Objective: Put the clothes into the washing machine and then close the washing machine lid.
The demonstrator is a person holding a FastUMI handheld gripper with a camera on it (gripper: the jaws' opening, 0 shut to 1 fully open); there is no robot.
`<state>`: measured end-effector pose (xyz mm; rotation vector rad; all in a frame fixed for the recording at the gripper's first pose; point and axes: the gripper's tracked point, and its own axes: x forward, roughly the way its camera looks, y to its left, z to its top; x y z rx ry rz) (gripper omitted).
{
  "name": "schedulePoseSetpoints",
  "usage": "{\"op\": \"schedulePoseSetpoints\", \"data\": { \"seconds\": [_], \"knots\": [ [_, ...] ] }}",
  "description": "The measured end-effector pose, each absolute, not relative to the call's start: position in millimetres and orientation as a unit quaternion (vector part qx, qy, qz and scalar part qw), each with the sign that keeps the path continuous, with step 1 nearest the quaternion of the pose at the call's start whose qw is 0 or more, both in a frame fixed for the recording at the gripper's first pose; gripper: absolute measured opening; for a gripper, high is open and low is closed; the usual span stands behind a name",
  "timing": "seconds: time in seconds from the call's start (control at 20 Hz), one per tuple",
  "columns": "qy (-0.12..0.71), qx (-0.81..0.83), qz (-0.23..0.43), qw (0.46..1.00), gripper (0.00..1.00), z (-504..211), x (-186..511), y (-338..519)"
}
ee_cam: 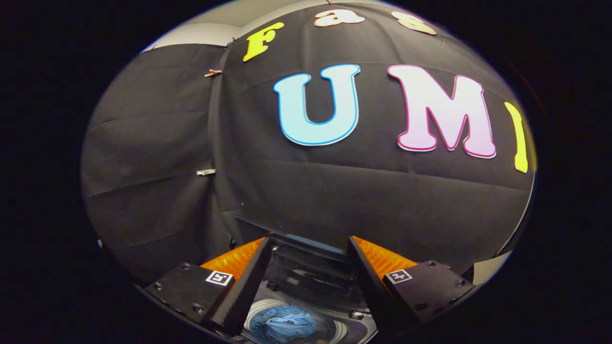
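Booth wall behind; claw (308,248) wide, empty, above washer drum (334,329) w/ blue clothes (289,325) inside; lid (311,267) up.

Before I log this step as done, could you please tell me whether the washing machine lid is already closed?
No, the dark lid stands raised behind the round drum, where blue clothes lie exposed between the open gripper fingers.

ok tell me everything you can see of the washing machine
The washing machine sits below the open gripper, seen between its two spread fingers. Its lid is up, a dark panel standing at the back against the black cloth wall. The round drum opening, with a pale rim, lies open beneath, and a blue garment lies crumpled inside it. The top deck beside the drum looks dark grey and smooth. The fingers touch no part of it.
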<state>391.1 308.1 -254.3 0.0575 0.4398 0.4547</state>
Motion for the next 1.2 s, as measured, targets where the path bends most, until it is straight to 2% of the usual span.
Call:
{"op": "schedulePoseSetpoints", "data": {
  "seconds": [0.45,1.2],
  "knots": [
    [0.256,0.032,0.111,0.96,1.0,-259.6,429.3,256.3],
    [0.286,0.051,0.089,0.953,1.0,-265.6,415.9,248.3]
  ]
}}
